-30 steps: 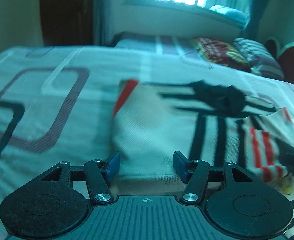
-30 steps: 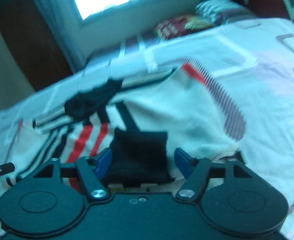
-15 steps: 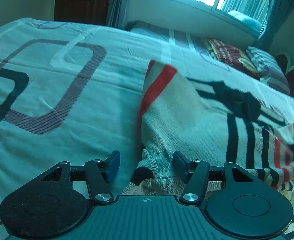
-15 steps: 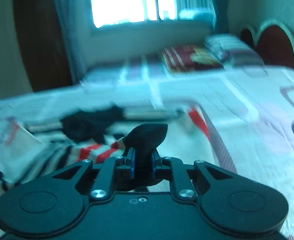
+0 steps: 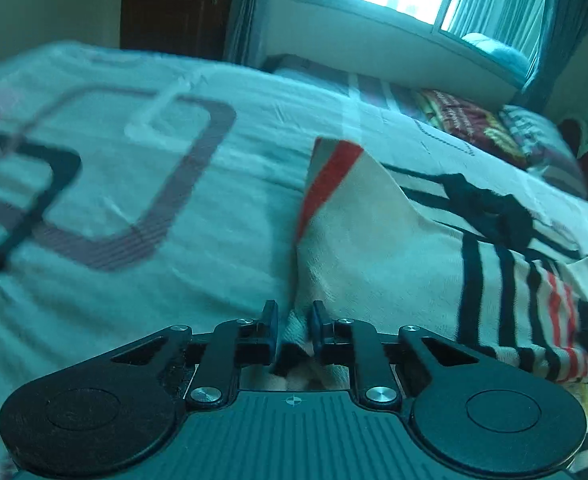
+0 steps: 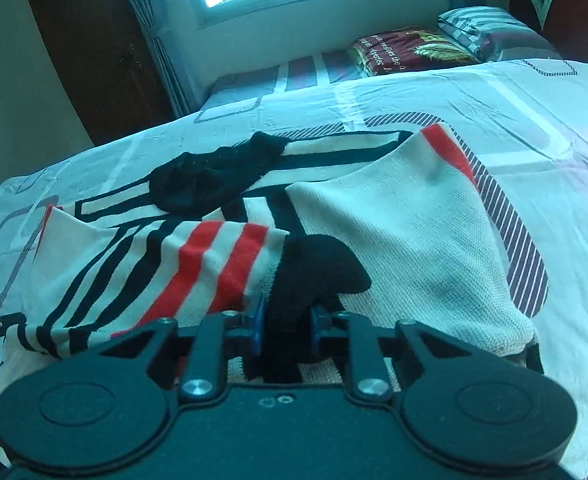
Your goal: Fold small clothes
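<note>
A cream knit sweater (image 5: 378, 248) with black and red stripes lies spread on the bed; it also shows in the right wrist view (image 6: 406, 240). Its black collar (image 6: 214, 176) lies at the far side. My left gripper (image 5: 294, 324) is shut on the sweater's near hem at its left corner. My right gripper (image 6: 286, 322) is shut on the black cuff (image 6: 314, 268) of a striped sleeve (image 6: 198, 272) that lies folded across the body.
The bed (image 5: 134, 200) has a pale sheet with grey and black rounded-square prints. Pillows (image 6: 410, 50) lie at the far end under a window. A dark headboard (image 6: 574, 12) stands at the right. A dark door (image 5: 174, 8) is behind the bed.
My left gripper has closed from open onto the sweater's hem. My right gripper, shut on the black cuff half a second ago, has come lower and nearer the sweater body.
</note>
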The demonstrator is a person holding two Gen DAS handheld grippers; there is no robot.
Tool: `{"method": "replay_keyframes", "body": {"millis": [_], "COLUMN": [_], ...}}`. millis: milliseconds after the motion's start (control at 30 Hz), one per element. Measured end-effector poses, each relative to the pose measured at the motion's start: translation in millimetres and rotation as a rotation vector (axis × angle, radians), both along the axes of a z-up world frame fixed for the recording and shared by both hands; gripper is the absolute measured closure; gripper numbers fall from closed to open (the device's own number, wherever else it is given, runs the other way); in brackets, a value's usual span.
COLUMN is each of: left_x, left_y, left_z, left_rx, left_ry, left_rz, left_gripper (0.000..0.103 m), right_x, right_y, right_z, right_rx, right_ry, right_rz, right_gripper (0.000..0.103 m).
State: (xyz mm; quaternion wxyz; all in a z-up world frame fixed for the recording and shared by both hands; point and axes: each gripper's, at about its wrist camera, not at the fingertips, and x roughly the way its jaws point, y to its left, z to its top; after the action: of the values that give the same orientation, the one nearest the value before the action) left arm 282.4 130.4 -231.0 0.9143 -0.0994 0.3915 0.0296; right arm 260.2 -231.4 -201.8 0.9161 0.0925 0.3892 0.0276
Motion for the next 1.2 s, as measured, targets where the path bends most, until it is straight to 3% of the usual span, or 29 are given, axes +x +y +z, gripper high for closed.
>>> {"method": "replay_keyframes", "body": {"millis": [67, 100, 133, 200, 267, 300, 367, 400, 433, 500, 567, 633, 733, 800, 933, 967, 1033, 1200], "left_x": [8, 15, 23, 40, 53, 62, 79, 86, 92, 104, 108, 109, 111, 114, 111, 107, 91, 52], "left_y": [-5, -7, -8, -10, -15, -16, -18, -18, -17, -15, -18, -24, -22, -14, -22, -23, -26, -51], "left_z": [10, 14, 15, 17, 21, 21, 15, 11, 6, -4, -6, -3, -5, -13, -6, -1, 14, 35], "left_rx": [0.001, -0.007, -0.022, -0.029, 0.015, 0.024, 0.02, 0.023, 0.023, -0.009, -0.011, 0.006, 0.022, 0.018, 0.078, 0.084, 0.089, 0.097], "left_ry": [-0.007, -0.004, 0.0, -0.011, -0.066, -0.064, -0.045, -0.036, -0.029, -0.001, -0.021, -0.045, -0.061, -0.051, -0.055, -0.061, -0.1, -0.13], "left_rz": [-0.021, -0.027, -0.034, -0.022, -0.015, -0.024, -0.034, -0.03, -0.024, -0.029, -0.02, -0.019, 0.005, 0.02, 0.004, 0.01, 0.011, -0.115], "left_gripper": [0.085, 0.08, 0.054, 0.012, 0.011, 0.011, 0.011, 0.018, 0.036, 0.059, 0.066, 0.085, 0.088, 0.088, 0.088, 0.088, 0.088, 0.088], "right_x": [2, 3, 4, 2, 4, 8, 17, 21, 24, 27, 28, 27, 24, 33, 30, 27, 19, 4], "right_y": [-3, -4, -5, -11, -18, -21, -23, -23, -23, -19, -11, -3, -7, -16, -9, -11, -13, -9], "right_z": [2, 2, 3, 6, 8, 7, 2, 0, -1, -2, -2, 2, 8, -7, -6, -1, 10, 29], "right_rx": [-0.026, -0.014, -0.007, 0.019, 0.031, 0.03, 0.025, 0.022, 0.021, 0.029, 0.019, -0.036, -0.112, -0.084, -0.124, -0.102, -0.101, -0.053], "right_ry": [-0.007, -0.005, 0.003, -0.02, -0.045, -0.035, -0.021, -0.018, -0.017, -0.018, -0.02, -0.049, -0.111, -0.039, -0.064, -0.078, -0.107, -0.142], "right_rz": [-0.013, -0.005, 0.001, -0.015, -0.038, -0.04, -0.04, -0.043, -0.046, -0.03, 0.005, 0.027, -0.019, -0.04, -0.051, -0.056, -0.057, -0.02], "right_gripper": [0.084, 0.081, 0.077, 0.051, 0.04, 0.04, 0.045, 0.05, 0.054, 0.076, 0.088, 0.09, 0.091, 0.091, 0.088, 0.08, 0.076, 0.064]}}
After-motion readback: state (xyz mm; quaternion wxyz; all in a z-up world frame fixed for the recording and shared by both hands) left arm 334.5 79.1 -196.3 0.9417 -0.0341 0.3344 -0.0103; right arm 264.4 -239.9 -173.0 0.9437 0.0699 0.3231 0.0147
